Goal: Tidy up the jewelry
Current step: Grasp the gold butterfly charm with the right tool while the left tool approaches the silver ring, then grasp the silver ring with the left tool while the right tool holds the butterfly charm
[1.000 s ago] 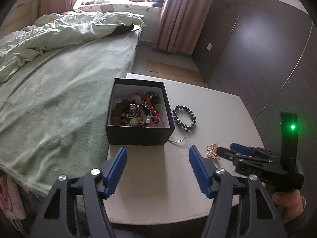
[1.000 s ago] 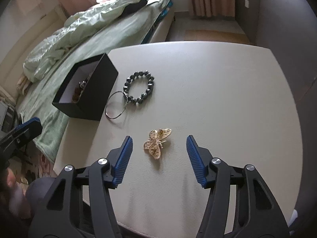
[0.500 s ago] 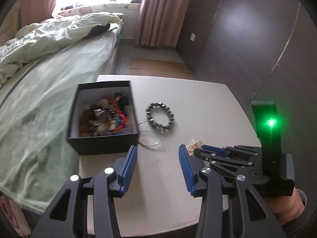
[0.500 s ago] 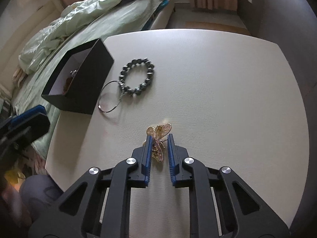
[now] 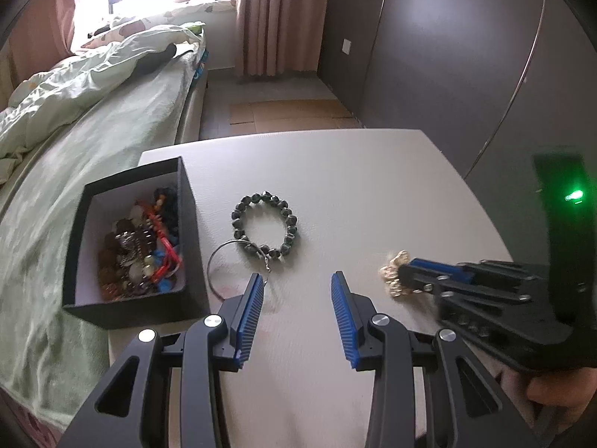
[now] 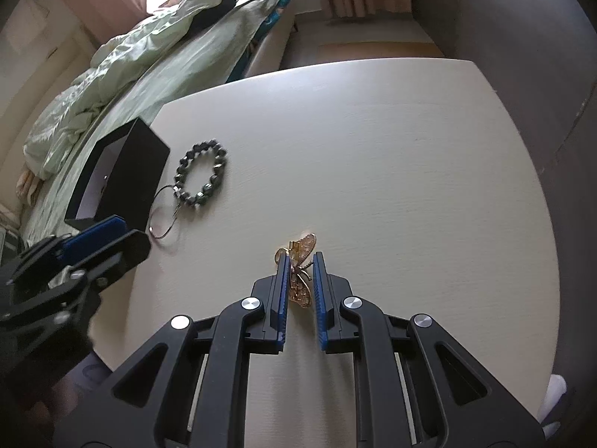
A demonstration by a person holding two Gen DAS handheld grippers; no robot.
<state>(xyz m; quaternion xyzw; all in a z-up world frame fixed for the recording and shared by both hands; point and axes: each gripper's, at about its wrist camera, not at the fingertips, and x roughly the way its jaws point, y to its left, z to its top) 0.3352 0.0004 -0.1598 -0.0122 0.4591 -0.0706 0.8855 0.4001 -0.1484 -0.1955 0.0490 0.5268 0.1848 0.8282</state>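
At the table's (image 5: 373, 171) left edge stands the black box (image 5: 186, 224), open and heaped with mixed jewelry (image 5: 143, 250); the bed (image 5: 93, 142) runs along beyond that edge. Just right of the box a thin metal hoop (image 5: 220, 261) lies flat, touching the dark bead bracelet (image 5: 265, 224) that sits further toward the table's middle. In the right wrist view the same box (image 6: 127, 179), hoop (image 6: 164, 212) and bracelet (image 6: 201, 171) line up along the left side of the table (image 6: 373, 149).

The left gripper (image 5: 296, 291) hovers over the near edge with its jaws apart and nothing between them, wider than half a second ago, and its view has swung so the box now sits further left. From the right wrist view the left gripper (image 6: 97, 235) shows blurred at the near left corner.

Toward the near right part of the table, the right gripper (image 6: 300, 261) is clamped on the gold butterfly brooch (image 6: 298, 272): the blue pads (image 6: 282, 291) press its body from both sides, wings sticking out ahead of the tips. A second ago these jaws stood wide around the brooch lying flat; half a second ago they had already closed on it. In the left wrist view the right gripper (image 5: 406, 280) holds the brooch (image 5: 391, 272) at its tip, slightly blurred, and whether it is off the table cannot be told. A green light (image 5: 574, 197) glows on the gripper's handle.

No readable writing or brand shows anywhere.
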